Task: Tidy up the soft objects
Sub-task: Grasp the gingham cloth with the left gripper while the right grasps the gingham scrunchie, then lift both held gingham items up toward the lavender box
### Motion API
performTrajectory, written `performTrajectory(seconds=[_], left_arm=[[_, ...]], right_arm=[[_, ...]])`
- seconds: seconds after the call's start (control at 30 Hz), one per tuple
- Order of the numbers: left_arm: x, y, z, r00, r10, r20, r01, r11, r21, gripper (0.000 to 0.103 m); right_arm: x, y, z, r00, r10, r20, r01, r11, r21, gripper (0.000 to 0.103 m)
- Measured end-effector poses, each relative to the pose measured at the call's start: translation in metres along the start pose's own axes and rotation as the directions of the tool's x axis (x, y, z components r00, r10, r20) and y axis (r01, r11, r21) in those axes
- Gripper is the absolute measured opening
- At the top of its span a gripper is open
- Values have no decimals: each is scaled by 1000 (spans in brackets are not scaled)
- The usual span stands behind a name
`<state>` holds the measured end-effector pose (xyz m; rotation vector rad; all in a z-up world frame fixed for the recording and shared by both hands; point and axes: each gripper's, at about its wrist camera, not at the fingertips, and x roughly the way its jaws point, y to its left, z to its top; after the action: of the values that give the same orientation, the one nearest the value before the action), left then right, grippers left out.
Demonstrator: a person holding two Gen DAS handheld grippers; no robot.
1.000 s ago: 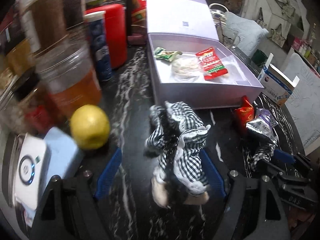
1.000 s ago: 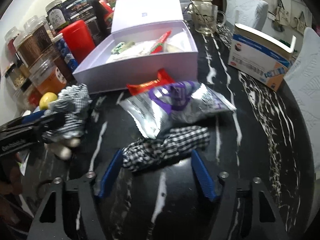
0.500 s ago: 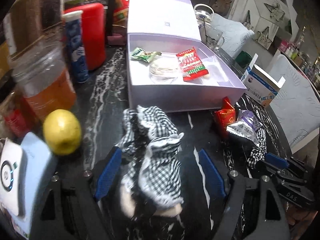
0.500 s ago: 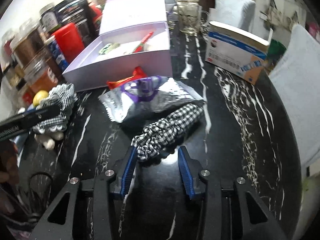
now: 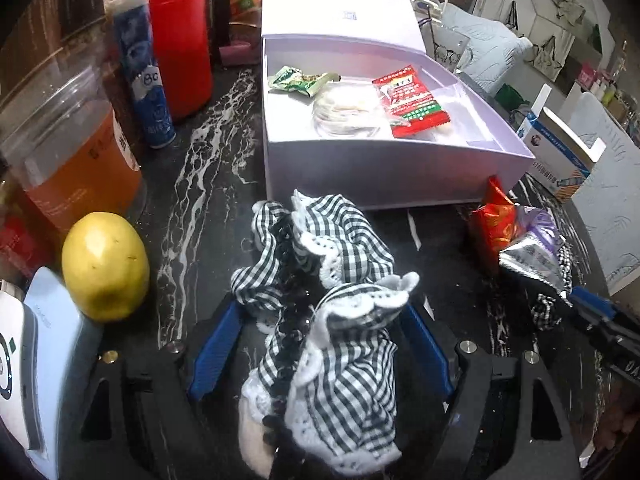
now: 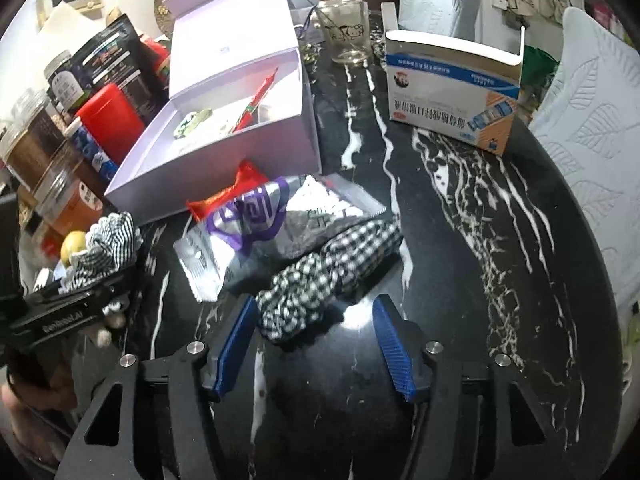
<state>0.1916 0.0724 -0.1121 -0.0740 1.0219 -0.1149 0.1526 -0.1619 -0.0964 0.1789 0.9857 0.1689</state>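
A black-and-white checked soft doll with lace trim (image 5: pixel 340 320) hangs between my left gripper's (image 5: pixel 320 312) blue pads, which are shut on it; the right wrist view shows this gripper (image 6: pixel 72 316) at the left with the doll (image 6: pixel 108 244) off the table. A twisted checked fabric strip (image 6: pixel 332 268) lies on the black marble table (image 6: pixel 460 240), one end between the jaws of my right gripper (image 6: pixel 316 308). Those jaws are opening; the right pad stands clear of the strip. The open lilac box (image 5: pixel 380 176) holding snack packets stands just beyond.
A silver-purple snack bag (image 6: pixel 256 220) and a red one (image 6: pixel 236 188) lie between the strip and the box. A lemon (image 5: pixel 104 268), jars, a blue tube (image 5: pixel 144 80) and a red canister (image 5: pixel 180 40) crowd the left. A blue-white carton (image 6: pixel 452 96) and a glass jug (image 6: pixel 344 32) stand at the back right.
The right jaws narrowed around the checked strip, then widened again, leaving it on the table. The left gripper carried the doll a little nearer the lilac box.
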Motion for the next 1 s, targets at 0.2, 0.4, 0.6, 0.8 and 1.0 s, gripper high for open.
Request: performTrajectory(seconds=[0.2,0.4,0.6,0.8,1.0], left_arm=[[1,-2,1,1000,24,16,-24,1000,-1,70],[-3,3,1,999,1,35,1,998,-61,47],[-8,2,-4,999,-22,39,25,998,-61,40],[-15,-3,-6,998,-21,63,23,999,-24,40],[-22,-9,-14,997,-41,62,43,999,-22,40]], right_arm=[[6,-8,7,1000,8,-4,-8,999,50,60],[12,-9,18,999,-48,19,47,997,65,60],[19,-3,18,997,-73,9,73,997,23,59],[14,-11,8,996,-76,34,76,997,11,34],[5,-11,-1,996,-83,45,85,996,-28,26]])
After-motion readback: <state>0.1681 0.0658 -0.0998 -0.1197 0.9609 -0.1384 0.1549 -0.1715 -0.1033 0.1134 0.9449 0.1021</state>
